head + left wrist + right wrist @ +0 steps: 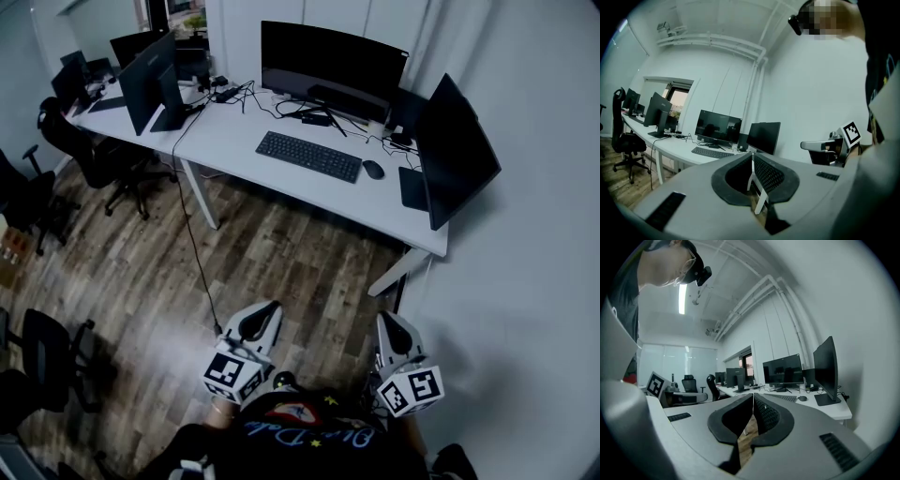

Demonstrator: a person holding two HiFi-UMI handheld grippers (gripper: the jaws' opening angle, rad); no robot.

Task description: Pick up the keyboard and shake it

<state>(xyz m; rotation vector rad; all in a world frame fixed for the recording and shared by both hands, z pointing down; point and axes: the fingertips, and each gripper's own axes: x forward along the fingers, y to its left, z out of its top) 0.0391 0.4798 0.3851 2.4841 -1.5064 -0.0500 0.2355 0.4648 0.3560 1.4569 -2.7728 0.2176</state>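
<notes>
A black keyboard (308, 156) lies on the white desk (234, 141), in front of a wide dark monitor (330, 61), with a black mouse (373, 170) to its right. Both grippers are held low near the person's body, well short of the desk, over the wooden floor. The left gripper (270, 307) and the right gripper (385, 319) are shut with nothing in them. In the left gripper view the jaws (752, 155) meet, and the keyboard (712, 153) lies far ahead. The right gripper view shows its jaws (753, 395) closed and the keyboard (783, 398) far off.
A second monitor (457, 150) stands at the desk's right end beside the white wall. More monitors (150, 82) stand to the left. A cable (195, 246) hangs from the desk to the floor. Black office chairs (89, 145) stand at the left.
</notes>
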